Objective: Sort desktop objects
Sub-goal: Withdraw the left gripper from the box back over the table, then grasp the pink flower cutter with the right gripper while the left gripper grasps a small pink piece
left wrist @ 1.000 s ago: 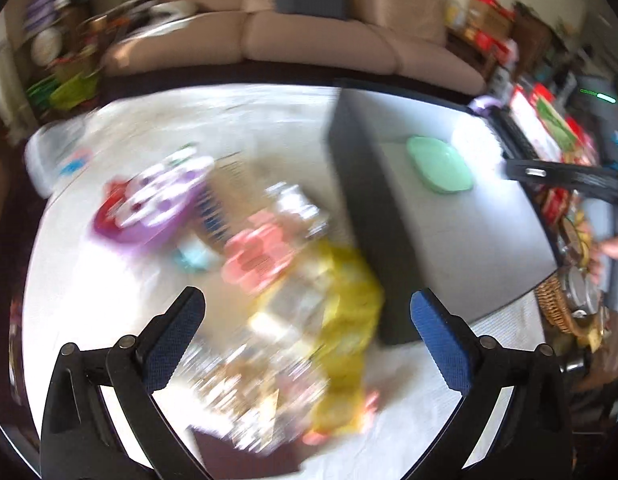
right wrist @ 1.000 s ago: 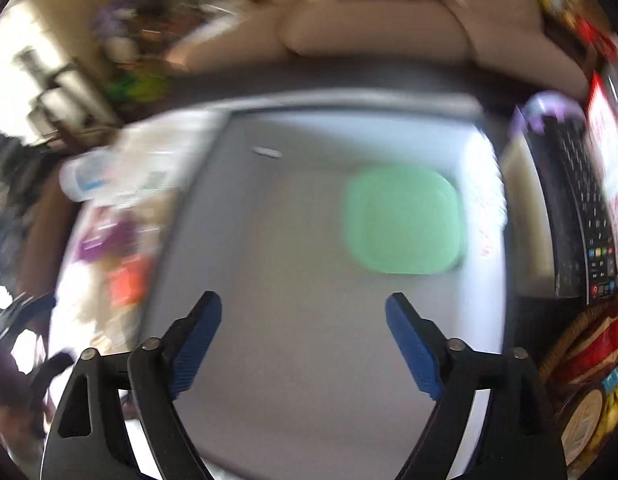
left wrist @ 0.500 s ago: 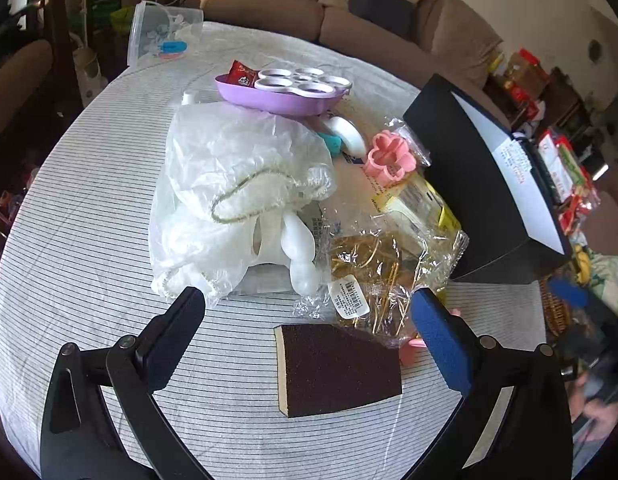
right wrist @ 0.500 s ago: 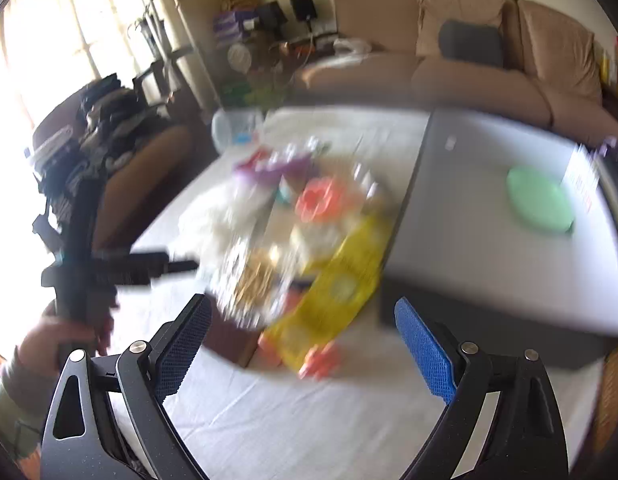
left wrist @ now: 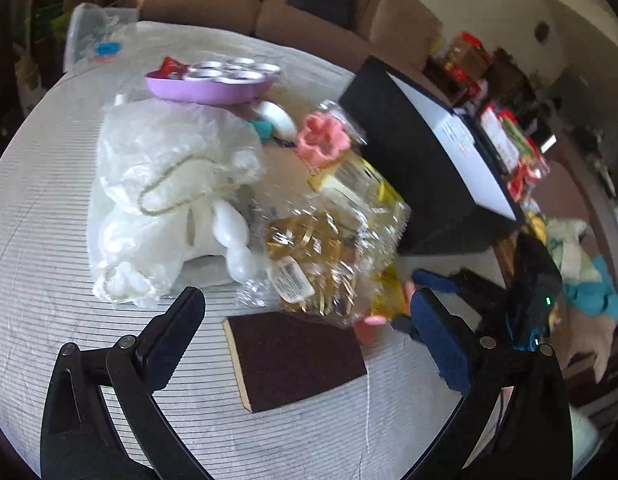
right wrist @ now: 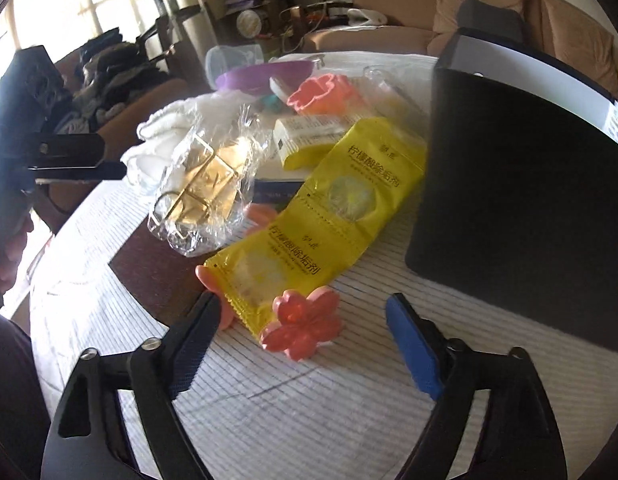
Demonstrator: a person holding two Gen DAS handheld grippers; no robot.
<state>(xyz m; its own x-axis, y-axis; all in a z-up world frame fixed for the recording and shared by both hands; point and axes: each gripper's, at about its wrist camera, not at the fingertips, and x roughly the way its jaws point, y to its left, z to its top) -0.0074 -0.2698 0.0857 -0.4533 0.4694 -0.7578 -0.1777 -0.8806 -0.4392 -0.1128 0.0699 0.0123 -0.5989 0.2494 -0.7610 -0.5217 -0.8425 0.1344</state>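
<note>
A heap of objects lies on the striped tablecloth [left wrist: 41, 208]. My left gripper [left wrist: 309, 332] is open and empty just above a dark brown sponge block [left wrist: 295, 354]. Behind it lie a clear bag of gold wire pieces [left wrist: 309, 256], a white plastic bag [left wrist: 169, 184], a pink flower mould [left wrist: 323, 140] and a purple tray [left wrist: 213, 84]. My right gripper [right wrist: 303, 344] is open and empty over a pink flower piece [right wrist: 303, 326]. That piece touches yellow sachets [right wrist: 329, 208]. The gold wire bag [right wrist: 207, 188] and the sponge [right wrist: 161, 268] lie to its left.
A large black box [right wrist: 509, 184] with a white top stands at the right of the heap, also in the left wrist view [left wrist: 413, 152]. A clear plastic tub [left wrist: 89, 36] sits at the far table edge. A brown sofa [left wrist: 309, 8] is behind.
Both grippers swung from the black box's top down to the heap. The left settled low over the sponge. The right came down close to the pink flower piece. Both stayed open.
</note>
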